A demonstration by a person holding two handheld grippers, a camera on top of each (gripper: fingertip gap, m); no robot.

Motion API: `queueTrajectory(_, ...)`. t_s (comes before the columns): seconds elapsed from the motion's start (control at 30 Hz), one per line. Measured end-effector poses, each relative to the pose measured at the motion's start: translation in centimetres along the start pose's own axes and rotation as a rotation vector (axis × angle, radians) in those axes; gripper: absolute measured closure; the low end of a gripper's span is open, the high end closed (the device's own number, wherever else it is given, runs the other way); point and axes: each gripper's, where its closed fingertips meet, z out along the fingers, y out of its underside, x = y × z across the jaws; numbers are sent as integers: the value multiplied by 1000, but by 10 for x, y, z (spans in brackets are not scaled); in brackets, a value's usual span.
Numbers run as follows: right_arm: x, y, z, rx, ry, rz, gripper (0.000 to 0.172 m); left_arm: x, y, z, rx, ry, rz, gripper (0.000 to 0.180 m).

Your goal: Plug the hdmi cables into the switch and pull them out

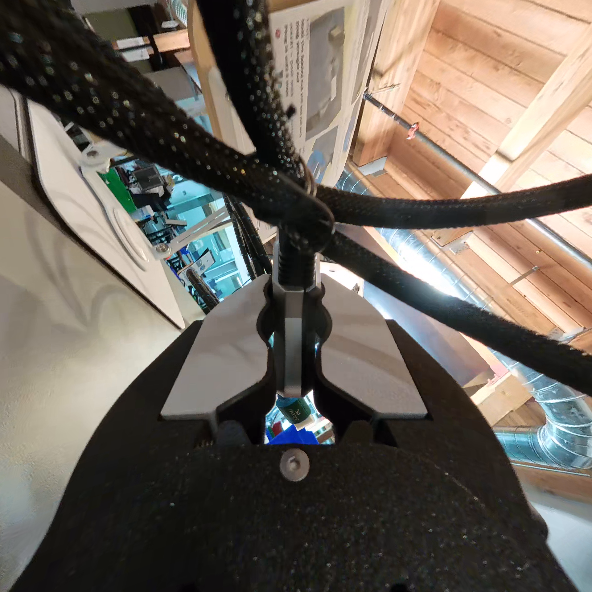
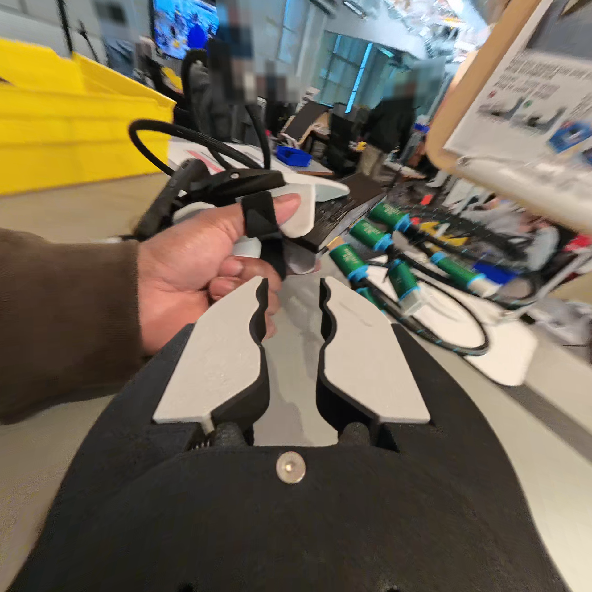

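Overhead, left gripper [image 1: 294,288] jaws clamping a grey cable connector [image 1: 293,336], right gripper [image 2: 292,285] jaws open, green plugs [image 2: 347,258] beside.

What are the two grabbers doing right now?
Left gripper: closed on a silver cable plug with black braided cable.
Right gripper: open, holding nothing; green plugs lie beyond it.

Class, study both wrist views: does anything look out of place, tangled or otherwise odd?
Yes. The left gripper points up toward wooden ceiling boards, its jaws clamping a grey connector under crossing black braided cables. On the table, green-sleeved cable ends lie jumbled.
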Motion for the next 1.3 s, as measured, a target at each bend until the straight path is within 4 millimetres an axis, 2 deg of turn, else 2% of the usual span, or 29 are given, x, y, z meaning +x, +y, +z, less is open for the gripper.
queueTrajectory(0.07, -6, -1, 0, 17, -73, 104, 141, 3, -6, -1, 23, 18, 3, 159)
queueTrajectory(0.23, 7, -5, -5, 82, -111, 260, 143, 13, -23, -2, 74, 84, -15, 159)
queueTrajectory(0.37, 28, -4, -2, 130, -117, 413, 138, 16, -31, -4, 115, 121, -63, 159)
queueTrajectory(0.5, 62, 5, 14, 151, -61, 607, 127, 14, -34, -4, 127, 122, -87, 159)
queueTrajectory(0.57, 68, 7, 15, 151, -12, 631, 126, 12, -34, -4, 126, 115, -88, 159)
queueTrajectory(0.67, 52, -7, 2, 263, -35, 731, 135, 10, -30, -4, 118, 116, -99, 159)
queueTrajectory(0.73, 37, -12, 2, 279, -94, 798, 129, 7, -31, -4, 124, 108, -98, 159)
queueTrajectory(0.9, 18, -16, 16, 275, -221, 977, 131, 12, -36, -4, 149, 138, -79, 159)
queueTrajectory(1.03, 5, -12, 29, 191, -250, 975, 130, 14, -36, -6, 165, 161, -86, 158)
queueTrajectory(1.2, 7, -6, 33, 150, -248, 1017, 131, 9, -30, -4, 134, 122, -80, 159)
queueTrajectory(1.3, 14, 1, 33, 125, -200, 1021, 133, 7, -35, -6, 118, 99, -56, 159)
